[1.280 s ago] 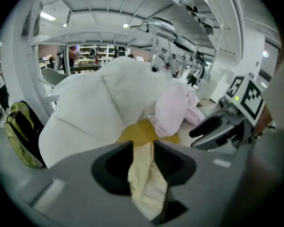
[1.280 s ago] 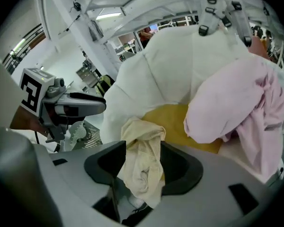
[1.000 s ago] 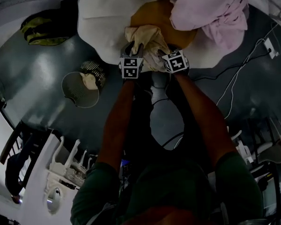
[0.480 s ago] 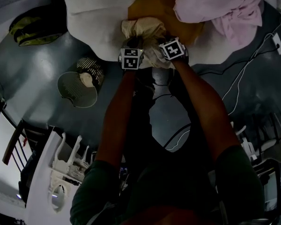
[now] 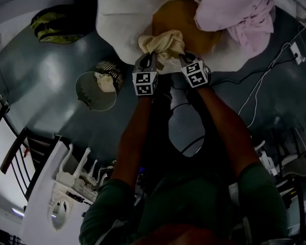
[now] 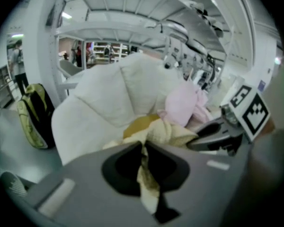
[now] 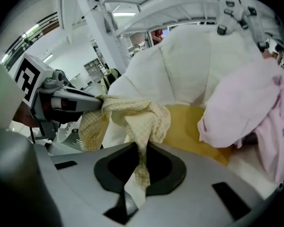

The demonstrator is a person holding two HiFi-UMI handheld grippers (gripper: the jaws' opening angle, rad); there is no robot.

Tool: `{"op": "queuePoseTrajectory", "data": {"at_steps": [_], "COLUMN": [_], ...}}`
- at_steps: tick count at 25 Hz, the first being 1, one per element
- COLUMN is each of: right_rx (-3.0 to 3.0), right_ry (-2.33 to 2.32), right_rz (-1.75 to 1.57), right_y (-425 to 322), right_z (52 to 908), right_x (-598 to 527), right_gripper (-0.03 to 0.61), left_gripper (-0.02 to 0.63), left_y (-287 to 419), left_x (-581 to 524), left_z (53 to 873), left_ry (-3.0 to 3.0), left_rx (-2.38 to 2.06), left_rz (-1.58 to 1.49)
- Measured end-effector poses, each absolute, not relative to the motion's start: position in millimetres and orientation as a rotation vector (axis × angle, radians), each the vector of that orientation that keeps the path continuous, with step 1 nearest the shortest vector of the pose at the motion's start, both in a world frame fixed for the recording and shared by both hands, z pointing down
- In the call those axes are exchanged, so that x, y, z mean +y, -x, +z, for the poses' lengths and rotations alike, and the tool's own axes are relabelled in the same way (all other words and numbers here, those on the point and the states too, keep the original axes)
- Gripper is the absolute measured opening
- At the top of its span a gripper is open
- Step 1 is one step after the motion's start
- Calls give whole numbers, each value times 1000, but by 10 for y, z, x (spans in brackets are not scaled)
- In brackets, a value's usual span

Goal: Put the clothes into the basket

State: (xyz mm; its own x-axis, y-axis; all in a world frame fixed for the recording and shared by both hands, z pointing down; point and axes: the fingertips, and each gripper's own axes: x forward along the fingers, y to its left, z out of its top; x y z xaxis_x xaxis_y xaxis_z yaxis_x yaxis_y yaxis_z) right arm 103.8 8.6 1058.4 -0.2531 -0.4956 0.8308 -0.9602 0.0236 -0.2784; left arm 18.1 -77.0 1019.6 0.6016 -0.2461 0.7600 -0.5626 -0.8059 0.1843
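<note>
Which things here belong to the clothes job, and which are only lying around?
Job: cream checked cloth, left tongs and right tongs just closed on it; pink crumpled garment; mustard-yellow garment; round mesh basket.
Lying about: yellow-green backpack; white padded cushion.

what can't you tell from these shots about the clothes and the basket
The yellow item: head view, largely covered by pink garment and cream cloth; kind unclear.
The basket: head view, small and dim; contents beyond one pale cloth unreadable.
The cream cloth: every view, bunched up; garment type unclear.
</note>
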Motion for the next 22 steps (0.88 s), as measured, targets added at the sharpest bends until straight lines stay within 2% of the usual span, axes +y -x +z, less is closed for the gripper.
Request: {"op": "queuePoseTrajectory", "data": {"at_steps": [13,22], "right_rx": [-1976,-2145], "right_ry": [-1724,-1731], "right_rz": [781,535], "right_y": [-1100,-603], "right_z": [7744,6139], "right_x": [-517,-1037], "right_gripper": [37,38], "left_gripper": [14,15], "left_y": [172,670], "left_x": [-1143,-1591], "left_z": [7587,6087], "left_ry": [-2560,-2661], "left_rx": [-821,-948], "left_rz": [687,430]}}
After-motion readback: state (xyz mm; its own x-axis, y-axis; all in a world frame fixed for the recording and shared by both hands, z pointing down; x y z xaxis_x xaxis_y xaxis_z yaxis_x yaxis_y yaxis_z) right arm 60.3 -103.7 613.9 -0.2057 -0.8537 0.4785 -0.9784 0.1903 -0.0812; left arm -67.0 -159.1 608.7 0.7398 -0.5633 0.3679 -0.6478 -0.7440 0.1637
